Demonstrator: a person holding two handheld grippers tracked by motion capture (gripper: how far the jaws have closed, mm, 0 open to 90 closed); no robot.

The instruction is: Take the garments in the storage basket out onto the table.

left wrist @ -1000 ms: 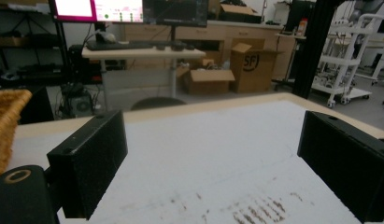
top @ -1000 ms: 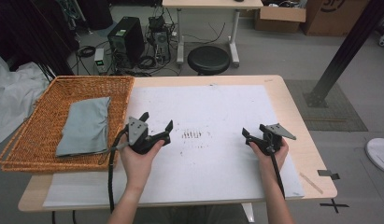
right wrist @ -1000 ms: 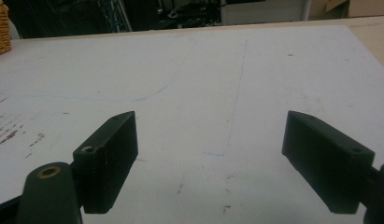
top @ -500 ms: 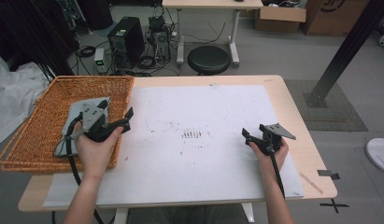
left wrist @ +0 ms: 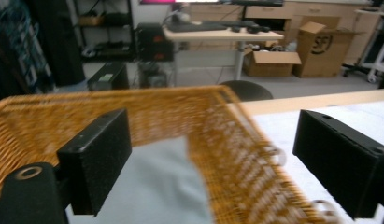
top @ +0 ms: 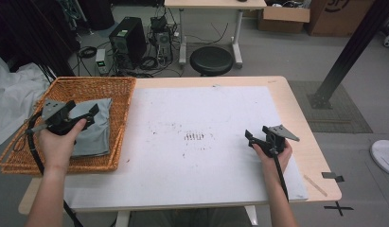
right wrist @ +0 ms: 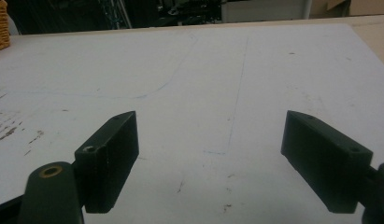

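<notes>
**Left gripper over the basket, right gripper on the sheet**

Nearest the person, the right gripper (top: 252, 140) sits low over the white sheet (top: 211, 161) at the right side of the table (top: 296, 94), held in the right hand (top: 273, 155). Its jaws stand wide apart with nothing between them; in the right gripper view they frame bare, lightly scuffed sheet (right wrist: 208, 84).

At the left, the left hand (top: 57, 142) holds the left gripper (top: 90, 116) above the wicker basket (top: 88, 85), which sits on the table's left end and overhangs it. The jaws have just been closing a little, yet stand released, wide apart, gripping nothing. Under them lies the folded grey cloth (top: 95, 135), inside the basket against its right wall. In the left gripper view the cloth (left wrist: 157, 186) shows between the jaws, with the basket's wall (left wrist: 236, 154) beside it.

Beyond the table stand a round black stool (top: 211, 60) and a computer tower (top: 128, 43) on the floor.
</notes>
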